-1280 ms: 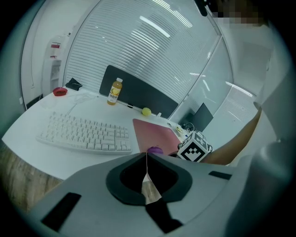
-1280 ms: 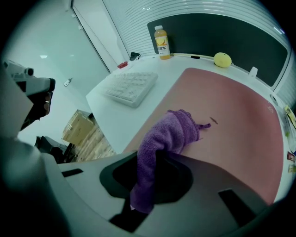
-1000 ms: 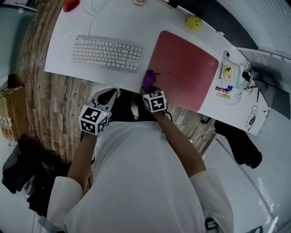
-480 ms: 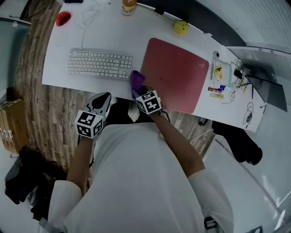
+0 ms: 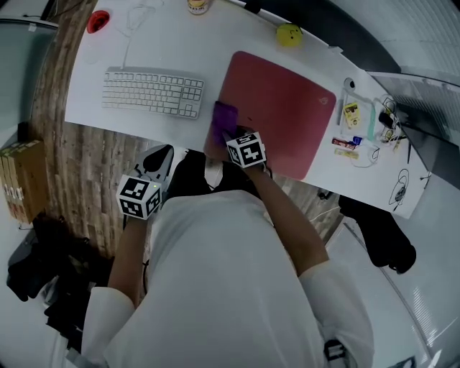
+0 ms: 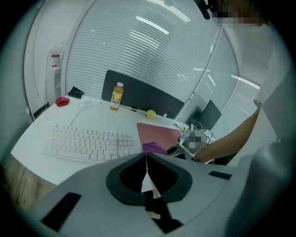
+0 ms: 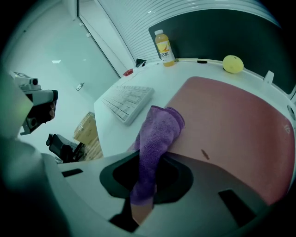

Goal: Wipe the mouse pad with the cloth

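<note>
The red mouse pad (image 5: 280,108) lies on the white desk (image 5: 90,68), right of the keyboard. My right gripper (image 5: 228,138) is shut on a purple cloth (image 5: 224,118), which rests on the pad's near left edge. In the right gripper view the cloth (image 7: 157,134) hangs out of my right gripper (image 7: 147,173) onto the pad (image 7: 231,125), and a small dark speck shows on the pad beside it. My left gripper (image 5: 159,159) is held off the desk's near edge over the wooden floor. Its jaws (image 6: 146,162) are shut with nothing in them.
A white keyboard (image 5: 151,91) sits just left of the cloth. A yellow ball (image 5: 289,34) and an orange drink bottle (image 7: 164,47) stand at the desk's back. Cables and small items (image 5: 359,126) lie right of the pad. A red object (image 5: 98,21) is far left.
The cloth in my right gripper slid left toward the keyboard, then came back right onto the pad's left edge. My left gripper has stayed by the desk's near edge.
</note>
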### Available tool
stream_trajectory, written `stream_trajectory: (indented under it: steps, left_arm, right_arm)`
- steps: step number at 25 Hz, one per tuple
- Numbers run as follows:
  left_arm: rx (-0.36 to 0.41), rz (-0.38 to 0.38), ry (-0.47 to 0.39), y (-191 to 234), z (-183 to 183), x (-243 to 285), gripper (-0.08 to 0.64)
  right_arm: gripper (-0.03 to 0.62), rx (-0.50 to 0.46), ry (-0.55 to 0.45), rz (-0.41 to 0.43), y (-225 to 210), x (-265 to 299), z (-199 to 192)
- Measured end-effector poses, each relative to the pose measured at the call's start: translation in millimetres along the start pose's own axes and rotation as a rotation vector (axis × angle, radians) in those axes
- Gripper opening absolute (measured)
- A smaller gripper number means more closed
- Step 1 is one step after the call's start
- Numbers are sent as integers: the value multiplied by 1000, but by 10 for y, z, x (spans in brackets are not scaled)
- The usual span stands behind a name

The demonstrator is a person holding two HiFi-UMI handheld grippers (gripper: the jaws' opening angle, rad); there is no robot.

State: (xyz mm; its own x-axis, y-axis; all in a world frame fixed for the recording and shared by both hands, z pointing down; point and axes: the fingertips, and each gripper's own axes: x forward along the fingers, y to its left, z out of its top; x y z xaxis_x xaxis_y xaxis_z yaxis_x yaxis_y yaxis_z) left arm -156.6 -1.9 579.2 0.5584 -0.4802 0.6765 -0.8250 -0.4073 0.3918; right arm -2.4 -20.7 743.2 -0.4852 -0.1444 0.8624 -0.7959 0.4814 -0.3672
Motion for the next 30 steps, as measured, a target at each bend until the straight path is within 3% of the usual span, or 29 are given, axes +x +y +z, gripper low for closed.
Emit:
stream_trajectory:
  steps: [9, 30]
  left_arm:
    - [-9, 31, 6, -298, -23, 149, 20]
    - [20, -26, 39, -1340, -33, 841, 20]
  right_arm:
    - [74, 26, 6, -24, -503, -222, -287]
    - [74, 131, -15, -135, -1806, -997, -1003]
